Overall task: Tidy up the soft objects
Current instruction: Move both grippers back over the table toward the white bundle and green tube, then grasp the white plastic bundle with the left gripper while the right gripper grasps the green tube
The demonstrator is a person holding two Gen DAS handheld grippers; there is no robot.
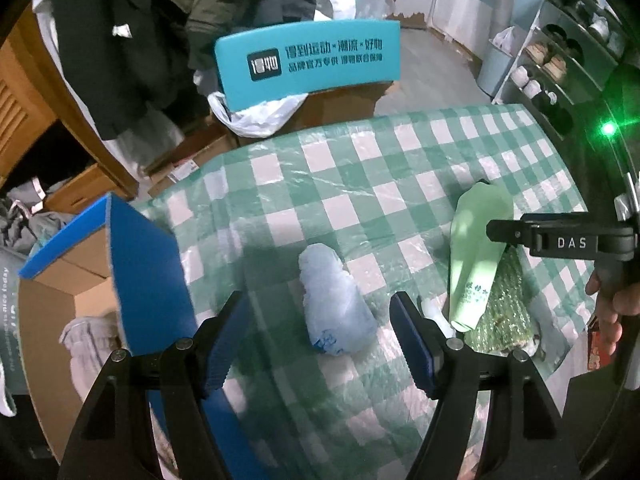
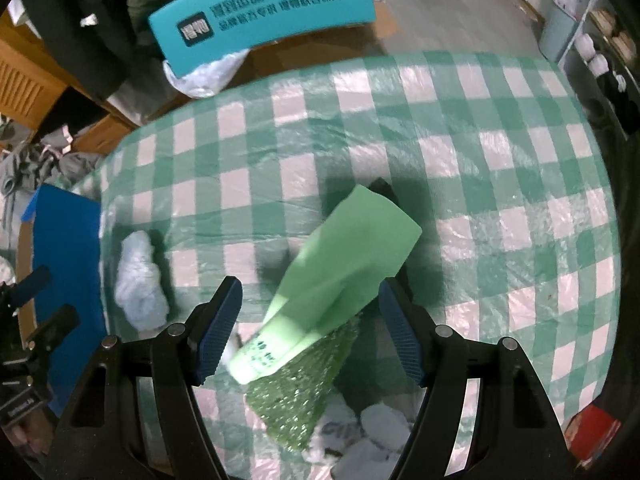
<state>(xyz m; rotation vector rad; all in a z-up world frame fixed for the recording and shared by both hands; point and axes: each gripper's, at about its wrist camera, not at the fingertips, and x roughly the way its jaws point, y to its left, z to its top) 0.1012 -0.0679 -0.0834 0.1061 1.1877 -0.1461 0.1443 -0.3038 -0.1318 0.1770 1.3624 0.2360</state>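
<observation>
- Left gripper [image 1: 320, 344]: blue ribbed pads spread wide, nothing held. A crumpled pale-blue plastic bag [image 1: 336, 300] lies on the cloth between the two pads, touching neither; faint blue print near its lower end, not legible.
- Right gripper [image 2: 310, 330]: jaws likewise wide apart, holding nothing. A light-green soft pouch [image 2: 340, 276] sits between the fingers, tilted, its lower end resting on a green bubble-wrap piece [image 2: 304, 396]. Dark-green characters on the pouch's lower end, too blurred to read.
- Left wrist view shows the right gripper's body at the right edge, marked "DAS" in white, with the person's hand [image 1: 612, 312] under it.
- White crumpled soft pieces [image 2: 376, 432] lie just beyond the bubble wrap, near the table edge.
- Table covering: green-and-white checked tablecloth [image 1: 400, 168] under clear plastic film.
- Blue-flapped cardboard box [image 1: 132, 264] stands open at the table's left edge; grey-white fabric [image 1: 86, 344] inside. Side text partly readable: "nice today".
- Teal chair back [image 1: 308, 60] beyond the table carries a square logo and two lines of Chinese print, not legible here.
- Red carton [image 2: 592, 432] at lower right.
</observation>
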